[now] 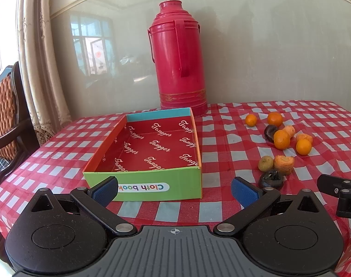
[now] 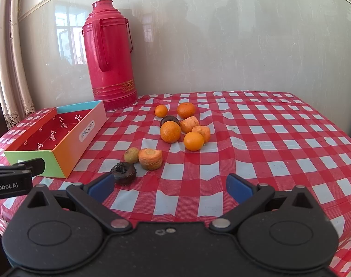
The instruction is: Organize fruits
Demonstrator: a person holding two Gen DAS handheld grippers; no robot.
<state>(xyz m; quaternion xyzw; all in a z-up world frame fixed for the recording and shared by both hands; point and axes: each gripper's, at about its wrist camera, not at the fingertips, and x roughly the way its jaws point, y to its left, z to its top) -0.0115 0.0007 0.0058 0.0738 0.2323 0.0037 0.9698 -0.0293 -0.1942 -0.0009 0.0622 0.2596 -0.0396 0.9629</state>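
An open cardboard box point(image 1: 143, 177) with a red printed lining and a green front wall stands empty on the checked tablecloth; it also shows at the left in the right wrist view point(image 2: 67, 152). Several oranges point(image 2: 170, 131), carrot pieces point(image 2: 150, 158), a small greenish fruit point(image 2: 131, 155) and dark shrivelled fruits point(image 2: 123, 173) lie in a loose group to the box's right point(image 1: 282, 139). My left gripper point(image 1: 174, 190) is open and empty just in front of the box. My right gripper point(image 2: 169, 185) is open and empty in front of the fruits.
A tall red thermos point(image 1: 178, 57) stands at the back by the wall, behind the box. A wooden chair point(image 1: 4, 106) stands off the table's left edge. The table's right edge point(image 2: 332, 120) drops off near the wall.
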